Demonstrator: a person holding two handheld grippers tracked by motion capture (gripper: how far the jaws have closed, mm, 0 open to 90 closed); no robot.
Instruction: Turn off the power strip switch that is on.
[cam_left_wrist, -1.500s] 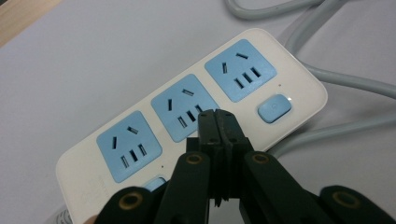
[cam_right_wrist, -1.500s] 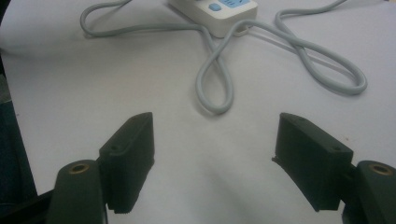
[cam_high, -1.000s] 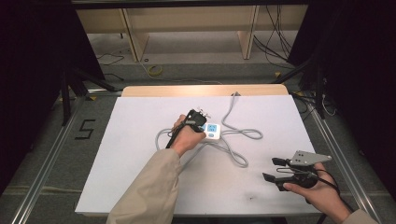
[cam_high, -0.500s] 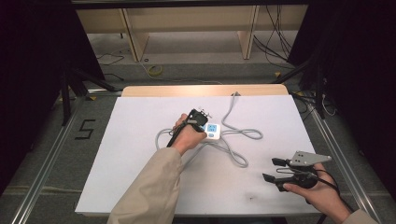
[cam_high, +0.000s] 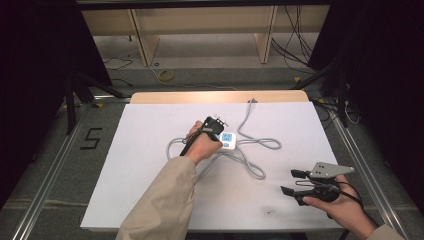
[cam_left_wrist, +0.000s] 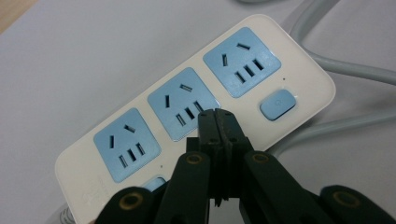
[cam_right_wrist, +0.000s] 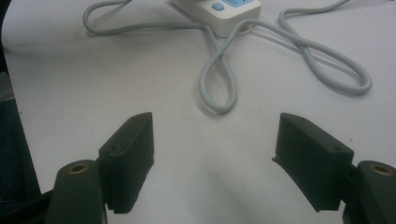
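With my left gripper (cam_left_wrist: 217, 122) clenched empty over the middle socket of the white power strip (cam_left_wrist: 196, 112) mid-table, I'd judge pressing its blue switch (cam_left_wrist: 278, 103) needs a square, steady push, my right gripper (cam_right_wrist: 212, 154) released, well apart.

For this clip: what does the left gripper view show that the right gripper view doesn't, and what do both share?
Left gripper view alone: the power strip's face, three blue outlets, a blue button beside them, and the left gripper with jaws together over the strip.

Right gripper view alone: the right gripper with jaws wide apart above bare table, plus the grey cable crossing into loops.

Both: the white power strip, its cable and the white table.
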